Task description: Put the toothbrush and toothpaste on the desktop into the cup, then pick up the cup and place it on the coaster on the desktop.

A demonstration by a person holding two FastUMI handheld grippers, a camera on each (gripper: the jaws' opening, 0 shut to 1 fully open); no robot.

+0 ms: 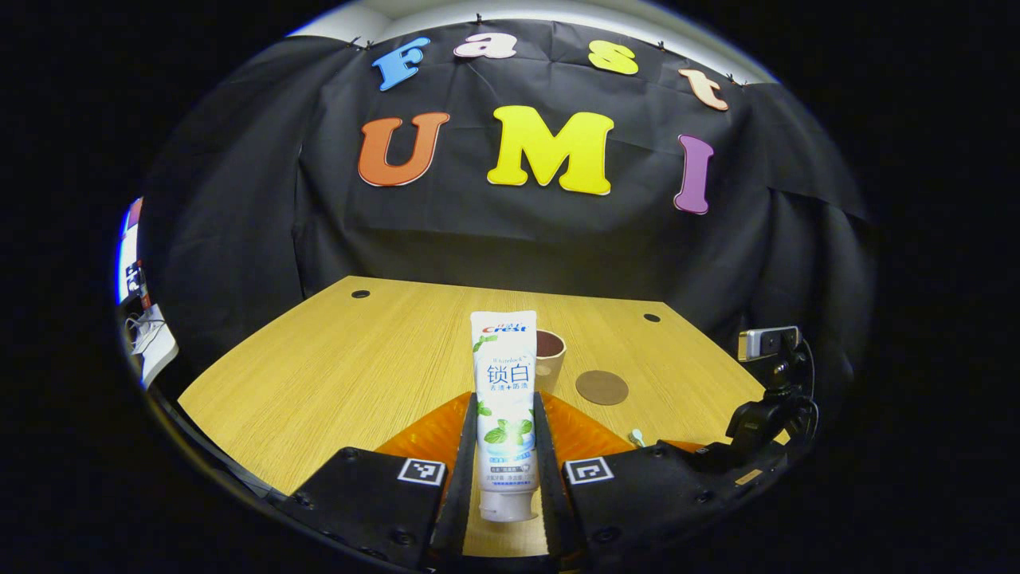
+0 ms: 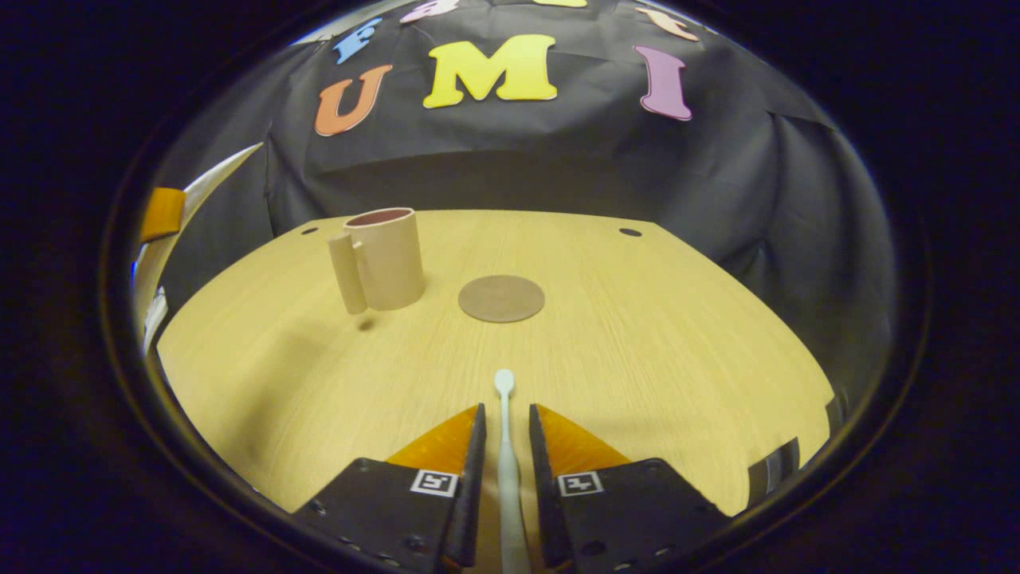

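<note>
Toothpaste (image 1: 505,410) stands clamped between the two fingers of the left gripper (image 1: 505,446), cap toward the camera and crimped end pointing up and away, held clear above the desktop (image 1: 335,383). It is a white tube with blue lettering and green leaves printed on it. Past its upper end sits the cup (image 1: 550,357), a pale mug with a dark inside, and just beside that the round brown coaster (image 1: 602,387), bare.

The right gripper (image 2: 506,434) has its fingers either side of the toothbrush (image 2: 505,430), a slim white stick lying along the wood with its small head pointing toward the coaster (image 2: 501,298); the fingers look narrowed close to the handle, but whether they press on it I cannot tell. The cup (image 2: 386,259) stands upright to the left of the coaster, handle facing this way, off the coaster.

By my reckoning the loading step is under way: the tube needs carrying over the rim and lowering in upright, without nudging the light mug.
</note>
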